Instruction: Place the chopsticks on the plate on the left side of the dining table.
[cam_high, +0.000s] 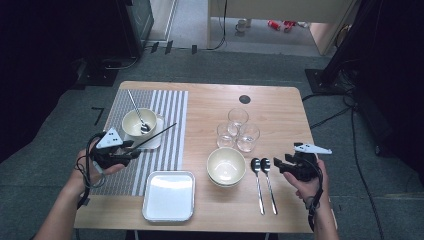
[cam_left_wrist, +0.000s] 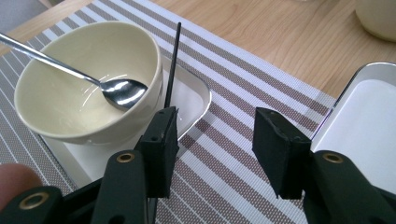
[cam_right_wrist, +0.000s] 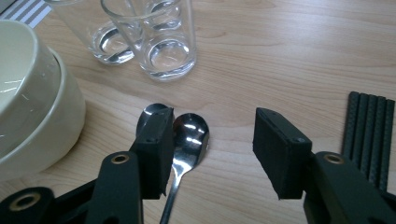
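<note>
While the left gripper (cam_high: 131, 148) hovers at the left of the high view, its jaws stand partly apart with nothing between them; a black chopstick (cam_left_wrist: 172, 65) leans on the small white plate (cam_left_wrist: 191, 100) under the cream bowl (cam_left_wrist: 88, 88) holding a spoon (cam_left_wrist: 116, 88). At the right, the right gripper (cam_high: 281, 163) is half open and empty above two spoons (cam_right_wrist: 187, 140).

Your high view looked down and forward over the whole desk (cam_high: 280, 100). Your left gripper view sat close above the striped mat (cam_left_wrist: 243, 93), facing its bowl (cam_left_wrist: 88, 84); your right gripper view hovered near the spoons (cam_right_wrist: 187, 140), both shared overhead.
</note>
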